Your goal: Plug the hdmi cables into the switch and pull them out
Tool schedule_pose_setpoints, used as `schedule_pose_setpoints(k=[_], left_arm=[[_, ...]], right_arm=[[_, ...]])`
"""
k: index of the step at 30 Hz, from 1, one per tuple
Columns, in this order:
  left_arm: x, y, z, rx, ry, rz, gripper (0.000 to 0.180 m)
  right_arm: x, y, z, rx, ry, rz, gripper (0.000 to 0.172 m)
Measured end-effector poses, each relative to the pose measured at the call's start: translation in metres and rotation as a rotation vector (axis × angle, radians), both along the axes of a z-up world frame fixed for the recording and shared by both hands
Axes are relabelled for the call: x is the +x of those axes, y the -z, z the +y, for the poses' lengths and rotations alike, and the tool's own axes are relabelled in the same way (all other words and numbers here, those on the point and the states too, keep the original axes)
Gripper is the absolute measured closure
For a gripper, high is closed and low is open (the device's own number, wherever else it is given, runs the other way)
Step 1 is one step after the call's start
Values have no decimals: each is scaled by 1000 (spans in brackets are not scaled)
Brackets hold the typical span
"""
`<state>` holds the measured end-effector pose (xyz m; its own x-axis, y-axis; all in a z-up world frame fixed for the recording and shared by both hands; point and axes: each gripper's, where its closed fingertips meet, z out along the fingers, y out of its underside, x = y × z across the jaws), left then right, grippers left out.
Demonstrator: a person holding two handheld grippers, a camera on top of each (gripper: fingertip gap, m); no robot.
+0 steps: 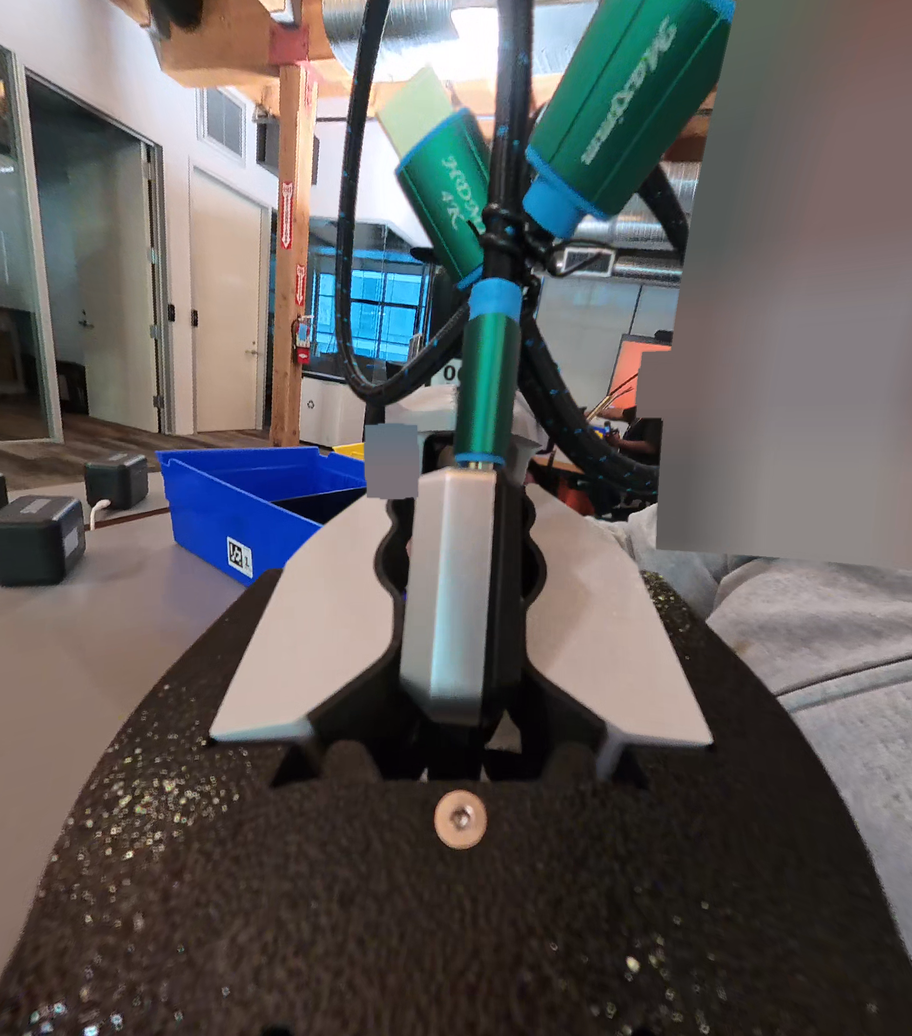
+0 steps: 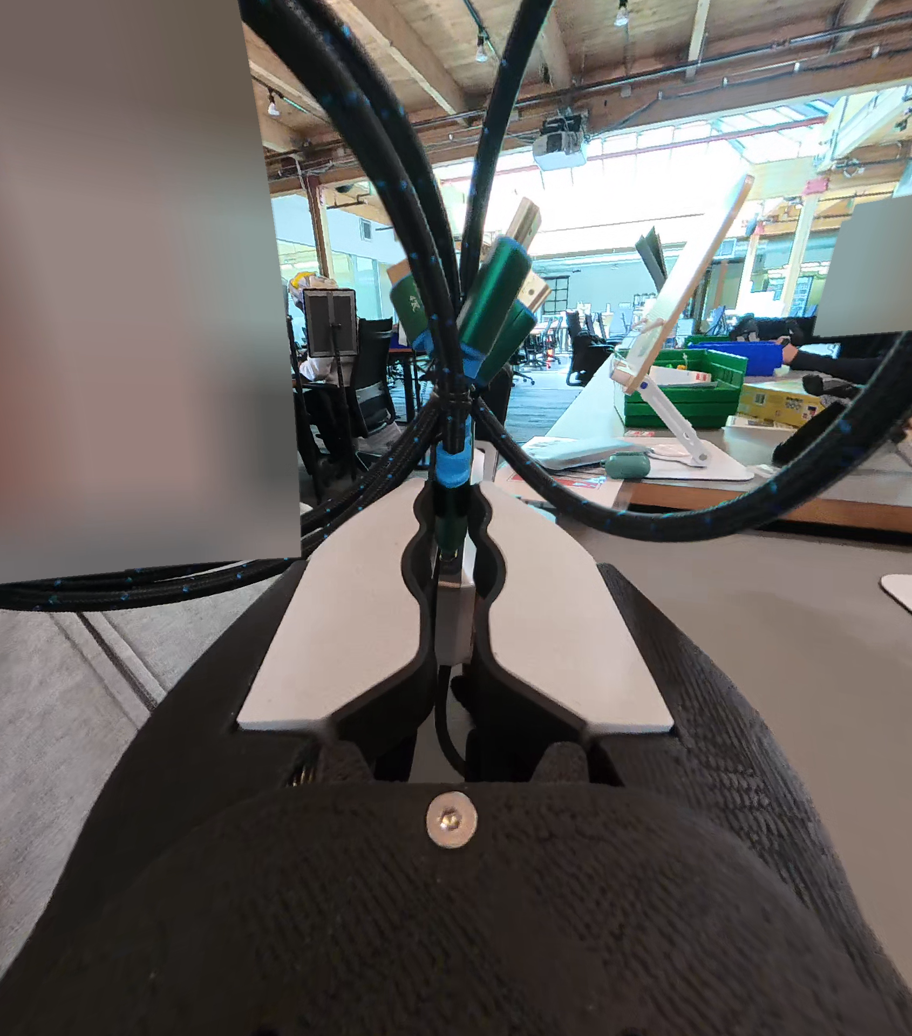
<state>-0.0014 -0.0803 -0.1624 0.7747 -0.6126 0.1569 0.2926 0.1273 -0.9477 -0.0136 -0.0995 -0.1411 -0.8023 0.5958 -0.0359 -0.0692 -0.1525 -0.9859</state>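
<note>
Left gripper [image 1: 456,504]: fingers clamped on a grey adapter block [image 1: 451,588], a green plug [image 1: 484,387] seated in its far end. Right gripper [image 2: 451,527]: fingers clamped on the same green plug [image 2: 449,524]. Black braided cables [image 2: 667,521] loop above, bundled with green connectors [image 1: 627,106]. Blue bin [image 1: 240,504] on the desk [image 1: 50,644], far left.

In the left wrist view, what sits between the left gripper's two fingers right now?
A silver-grey adapter block sits upright between the left gripper fingers. A slim green plug on black braided cable enters its top end.
</note>
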Motion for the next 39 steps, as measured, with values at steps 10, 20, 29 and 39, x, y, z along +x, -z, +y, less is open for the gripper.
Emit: schedule_pose_setpoints(k=[10, 20, 29, 39], left_arm=[[8, 5, 2, -40, 4, 95, 145], [7, 18, 6, -98, 3, 115, 144], [2, 0, -1, -3, -11, 22, 144], [4, -3, -4, 15, -26, 58, 145]], right_arm=[[9, -3, 0, 60, -29, 13, 162], [7, -8, 4, -28, -24, 6, 160], [5, -9, 2, -58, -1, 27, 162], [11, -8, -5, -95, -66, 19, 160]])
